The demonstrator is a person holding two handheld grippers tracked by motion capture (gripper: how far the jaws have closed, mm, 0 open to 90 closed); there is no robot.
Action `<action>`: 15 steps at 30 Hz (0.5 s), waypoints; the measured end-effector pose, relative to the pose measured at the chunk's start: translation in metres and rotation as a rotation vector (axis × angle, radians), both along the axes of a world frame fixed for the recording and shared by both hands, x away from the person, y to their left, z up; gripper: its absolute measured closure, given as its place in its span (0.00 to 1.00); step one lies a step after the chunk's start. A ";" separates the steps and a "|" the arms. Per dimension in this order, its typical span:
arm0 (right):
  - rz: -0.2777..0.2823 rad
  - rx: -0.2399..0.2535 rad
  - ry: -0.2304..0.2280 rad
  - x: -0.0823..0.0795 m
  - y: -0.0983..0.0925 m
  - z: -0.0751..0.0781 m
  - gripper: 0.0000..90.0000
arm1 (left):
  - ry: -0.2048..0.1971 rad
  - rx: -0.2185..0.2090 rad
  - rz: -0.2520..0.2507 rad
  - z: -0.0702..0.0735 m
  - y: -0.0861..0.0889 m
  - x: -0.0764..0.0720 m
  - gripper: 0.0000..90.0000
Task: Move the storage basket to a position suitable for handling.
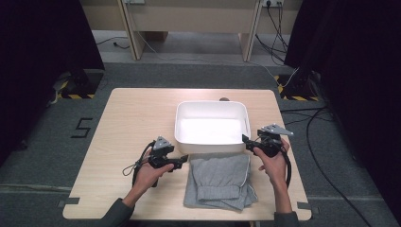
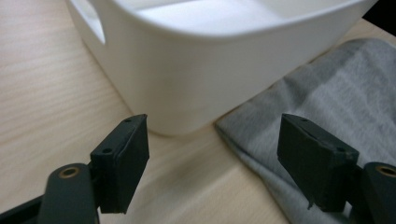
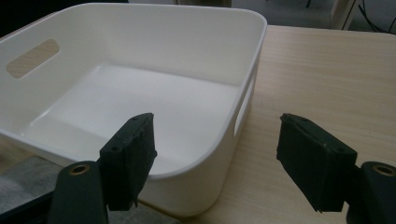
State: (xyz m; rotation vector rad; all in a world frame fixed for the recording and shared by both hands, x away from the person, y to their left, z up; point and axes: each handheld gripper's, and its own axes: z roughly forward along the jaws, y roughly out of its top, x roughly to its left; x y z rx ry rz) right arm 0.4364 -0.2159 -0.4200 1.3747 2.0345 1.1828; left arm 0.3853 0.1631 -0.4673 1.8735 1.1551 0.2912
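Two handheld grippers, one white plastic bin, one folded grey garment and one wooden table make up the scene. The left gripper [image 1: 182, 161], held in the person's left hand [image 1: 150, 173], sits at about seven o'clock from the table's middle, jaws spread wide with nothing between them; in the left gripper view its two black pads [image 2: 122, 161] frame bare wood, the bin's near corner and the cloth's edge. The right gripper [image 1: 247, 140], in the right hand [image 1: 273, 163], sits at about four o'clock, jaws also spread wide and holding nothing; in the right gripper view its pads [image 3: 130, 156] straddle the bin's near right corner without touching it. The single bin [image 1: 212, 143], a shallow white rectangular tub with rounded corners and a slot handle in each short wall, stands at the table's centre, between the grippers and just beyond them. The single grey garment [image 1: 218, 179], folded, with a thin white line along one edge and a ribbed band near its front, lies at six o'clock, its far edge meeting or slipping under the bin's near wall; which of the two cannot be told. Its exact kind is hard to make out. The table [image 1: 127, 118] is pale wood. A small dark object [image 1: 224, 99] peeks out behind the bin at twelve o'clock, mostly hidden. Both forearms are cut off by the bottom edge in the high view.
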 end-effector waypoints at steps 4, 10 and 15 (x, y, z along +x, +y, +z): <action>-0.002 -0.005 0.005 -0.006 -0.005 0.000 0.31 | 0.002 0.000 0.009 -0.001 0.013 -0.010 0.26; 0.021 -0.010 -0.014 -0.021 -0.007 0.006 0.30 | -0.004 -0.003 0.025 0.001 0.025 -0.024 0.24; 0.035 -0.011 -0.026 -0.036 -0.010 0.005 0.30 | -0.012 0.005 0.013 0.000 0.030 -0.040 0.22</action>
